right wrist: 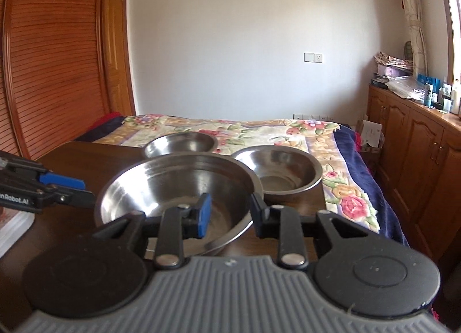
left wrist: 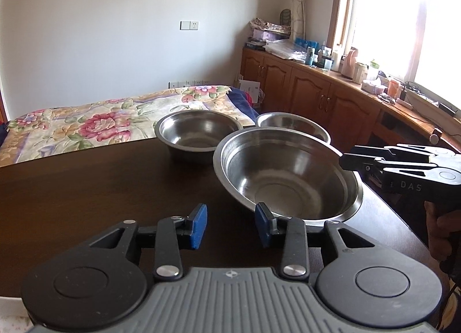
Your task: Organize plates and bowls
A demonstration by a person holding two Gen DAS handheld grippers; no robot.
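Note:
Three steel bowls stand on a dark wooden table (left wrist: 86, 189). The large bowl (left wrist: 288, 171) (right wrist: 173, 186) is nearest and looks tilted. Behind it are a medium bowl (left wrist: 198, 134) (right wrist: 282, 169) and a small bowl (left wrist: 291, 124) (right wrist: 181, 144). My right gripper (right wrist: 230, 213) (left wrist: 348, 154) is open and straddles the large bowl's right rim, one blue pad (right wrist: 203, 215) inside and the other finger outside. Just short of that bowl's near-left rim, my left gripper (left wrist: 230, 226) (right wrist: 83, 189) is open with nothing between its fingers.
A bed with a floral blanket (left wrist: 86, 123) lies just beyond the table's far edge. Wooden cabinets (left wrist: 317, 94) with a cluttered top run along the window on the right. A slatted wooden door (right wrist: 57, 59) is at the left. A hand (left wrist: 443, 226) holds the right gripper.

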